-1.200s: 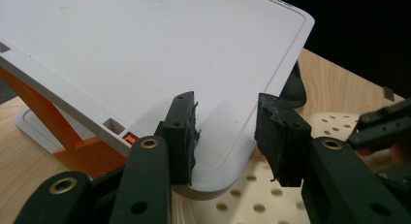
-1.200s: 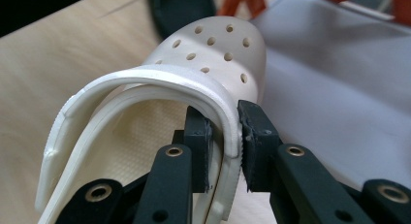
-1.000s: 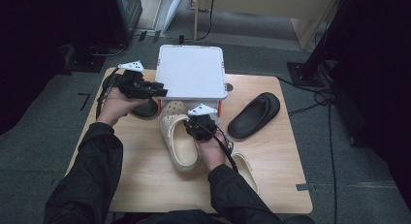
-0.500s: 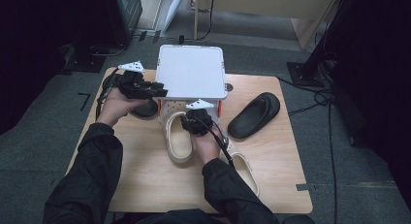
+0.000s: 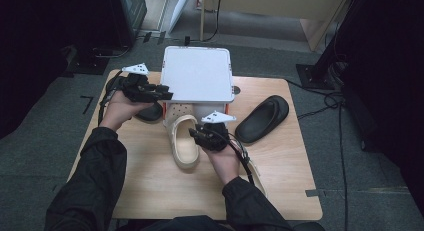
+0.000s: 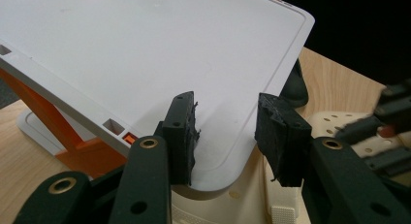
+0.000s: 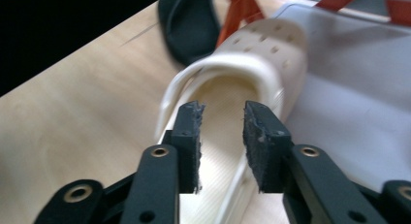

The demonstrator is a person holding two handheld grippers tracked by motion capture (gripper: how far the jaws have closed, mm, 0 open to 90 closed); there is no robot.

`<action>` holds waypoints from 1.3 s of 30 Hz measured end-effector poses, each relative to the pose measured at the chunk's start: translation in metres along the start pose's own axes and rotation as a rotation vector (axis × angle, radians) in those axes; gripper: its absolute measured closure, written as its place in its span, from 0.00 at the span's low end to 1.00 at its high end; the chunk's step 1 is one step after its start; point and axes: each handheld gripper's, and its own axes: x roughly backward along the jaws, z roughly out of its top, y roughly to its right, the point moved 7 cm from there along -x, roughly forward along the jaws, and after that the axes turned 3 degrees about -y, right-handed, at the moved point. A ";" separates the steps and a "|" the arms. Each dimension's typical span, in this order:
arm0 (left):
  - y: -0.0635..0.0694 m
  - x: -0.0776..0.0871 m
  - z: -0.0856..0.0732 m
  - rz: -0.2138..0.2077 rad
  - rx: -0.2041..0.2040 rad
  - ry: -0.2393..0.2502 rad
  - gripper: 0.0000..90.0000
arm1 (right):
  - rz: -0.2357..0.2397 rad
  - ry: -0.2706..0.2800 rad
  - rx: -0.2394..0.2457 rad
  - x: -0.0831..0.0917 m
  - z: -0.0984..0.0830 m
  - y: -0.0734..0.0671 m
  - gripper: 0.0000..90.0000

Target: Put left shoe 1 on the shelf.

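Note:
A cream clog [image 5: 182, 148] lies on the wooden table [image 5: 150, 191] with its holed toe [image 7: 261, 44] tucked under a white rack on orange legs [image 5: 197, 73]. My right gripper [image 5: 195, 136] hovers over the clog's heel end. Its jaws [image 7: 220, 110] have just been closing and stand partly open above the footbed, pressing on nothing. My left gripper [image 5: 167, 96] points at the rack's near left corner [image 6: 145, 49]. Its jaws [image 6: 225, 105] are open, with the top panel's rounded corner showing between them but not gripped.
One black slipper [image 5: 262, 118] lies to the right of the rack. Another [image 5: 147, 112] sits under my left hand. A second cream clog [image 5: 256, 168] peeks out beside my right forearm. Dark floor and cables surround the table.
My right gripper has drawn back a little from the rack toward the clog's heel, and its jaws stand wider than a second ago. The left hand has kept still.

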 end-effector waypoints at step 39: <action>-0.001 0.000 -0.001 -0.006 0.003 0.011 0.66 | 0.089 -0.137 0.115 -0.009 -0.106 -0.041 0.78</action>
